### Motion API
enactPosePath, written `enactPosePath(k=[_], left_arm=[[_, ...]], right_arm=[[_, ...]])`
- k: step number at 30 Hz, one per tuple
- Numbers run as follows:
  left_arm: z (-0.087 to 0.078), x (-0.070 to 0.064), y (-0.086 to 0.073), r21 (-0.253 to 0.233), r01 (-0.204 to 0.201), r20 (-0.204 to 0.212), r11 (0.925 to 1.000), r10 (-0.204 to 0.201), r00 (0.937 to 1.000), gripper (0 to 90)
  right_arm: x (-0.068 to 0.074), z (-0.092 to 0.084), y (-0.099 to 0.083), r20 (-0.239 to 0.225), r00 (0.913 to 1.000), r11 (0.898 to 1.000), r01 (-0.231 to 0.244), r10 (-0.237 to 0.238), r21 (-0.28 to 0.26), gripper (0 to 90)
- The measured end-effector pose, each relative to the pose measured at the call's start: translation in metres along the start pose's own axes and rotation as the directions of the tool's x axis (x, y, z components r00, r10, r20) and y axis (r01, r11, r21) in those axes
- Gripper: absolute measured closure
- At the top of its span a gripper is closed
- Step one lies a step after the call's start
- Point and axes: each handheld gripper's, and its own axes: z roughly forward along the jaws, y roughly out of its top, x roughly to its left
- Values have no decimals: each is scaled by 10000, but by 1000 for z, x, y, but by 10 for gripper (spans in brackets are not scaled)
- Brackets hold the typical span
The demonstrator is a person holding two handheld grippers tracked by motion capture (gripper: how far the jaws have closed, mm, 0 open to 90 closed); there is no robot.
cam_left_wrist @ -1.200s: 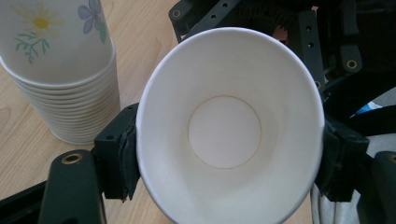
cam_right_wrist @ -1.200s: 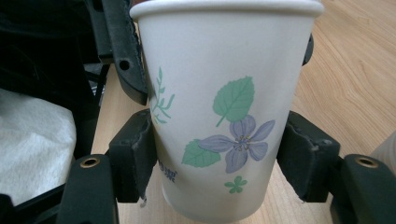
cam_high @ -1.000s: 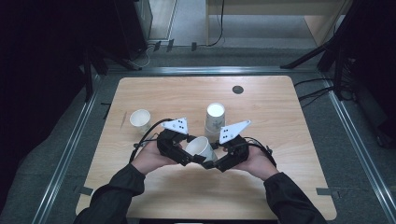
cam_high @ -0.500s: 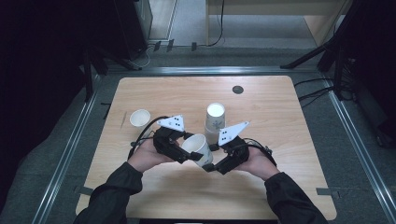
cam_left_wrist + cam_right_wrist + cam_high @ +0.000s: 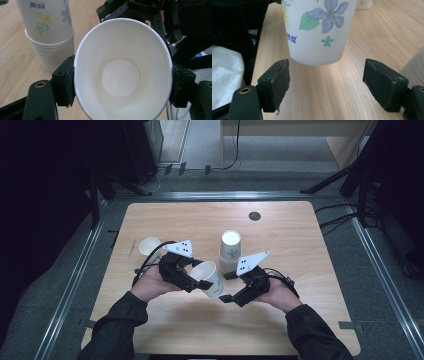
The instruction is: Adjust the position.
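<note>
Now held off the table at centre frame: paper cup (image 5: 209, 277), on its side, squeezed at the rim between left gripper (image 5: 200, 281) pads. Just released by right gripper (image 5: 225, 287), jaws just opened wide and empty, cup base apart from both pads. Handover done, judging by this; cup stack (image 5: 230, 251) just above, upright.

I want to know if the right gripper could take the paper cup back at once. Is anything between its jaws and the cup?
Nothing visible. The right gripper has just been opening; its jaws stand apart with bare table between them, just short of the paper cup. The left gripper clamps that cup at its rim.
</note>
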Motion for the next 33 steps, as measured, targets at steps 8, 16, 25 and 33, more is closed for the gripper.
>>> enactPosePath(k=[8,16,25,33], left_arm=[[-8,0,1,253,-110,-168,9996,115,9998,251],[-15,0,2,701,-321,-568,9970,361,9977,251],[-25,5,-5,1097,-495,-1002,9927,606,9931,250],[-34,9,-14,1545,-719,-1278,9854,921,9875,250]], right_arm=[[0,-1,-4,473,9989,10000,64,-67,70,211],[0,-3,-8,1037,9946,9999,97,-101,43,211],[-3,-9,-9,1043,9944,9998,-151,159,-91,200],[-7,-14,-11,1134,9929,9994,-343,352,-96,200]])
